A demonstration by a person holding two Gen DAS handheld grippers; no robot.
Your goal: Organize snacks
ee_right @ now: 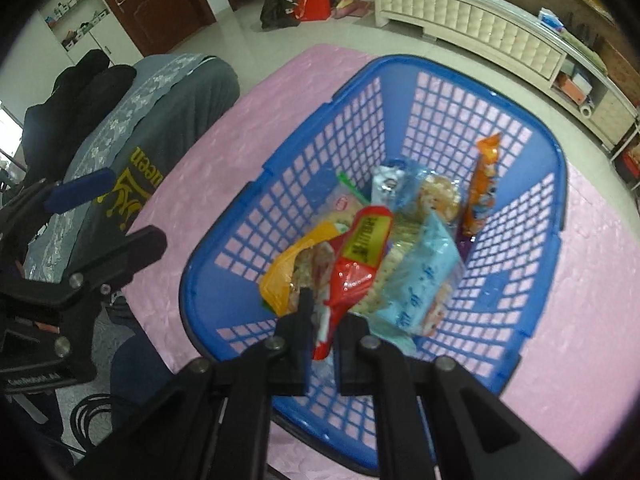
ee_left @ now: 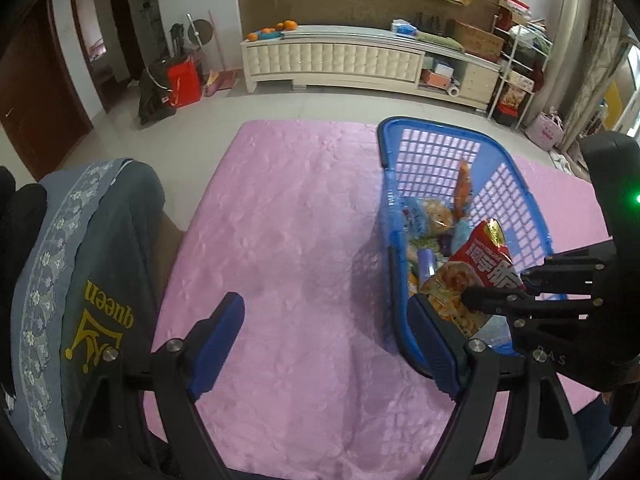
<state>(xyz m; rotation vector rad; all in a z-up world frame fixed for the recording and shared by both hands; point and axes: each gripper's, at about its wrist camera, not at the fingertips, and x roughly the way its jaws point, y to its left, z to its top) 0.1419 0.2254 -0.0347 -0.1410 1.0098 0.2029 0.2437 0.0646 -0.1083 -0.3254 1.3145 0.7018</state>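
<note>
A blue plastic basket (ee_right: 520, 128) stands on a pink cloth (ee_left: 288, 208) and holds several snack packets. My right gripper (ee_right: 326, 332) is over the basket's near side, shut on a red and yellow snack bag (ee_right: 360, 256) that hangs inside the basket. A light blue packet (ee_right: 424, 280) and an orange stick packet (ee_right: 482, 184) lie in the basket. In the left wrist view the basket (ee_left: 532, 200) is at right with the red bag (ee_left: 484, 260) in it. My left gripper (ee_left: 328, 348) is open and empty above the cloth, left of the basket.
A grey cushion with yellow "queen" print (ee_left: 92, 280) lies at the cloth's left edge. A white low cabinet (ee_left: 340, 60) with oranges on top stands at the far wall. A red bag (ee_left: 184, 80) and a dark bag sit on the tiled floor.
</note>
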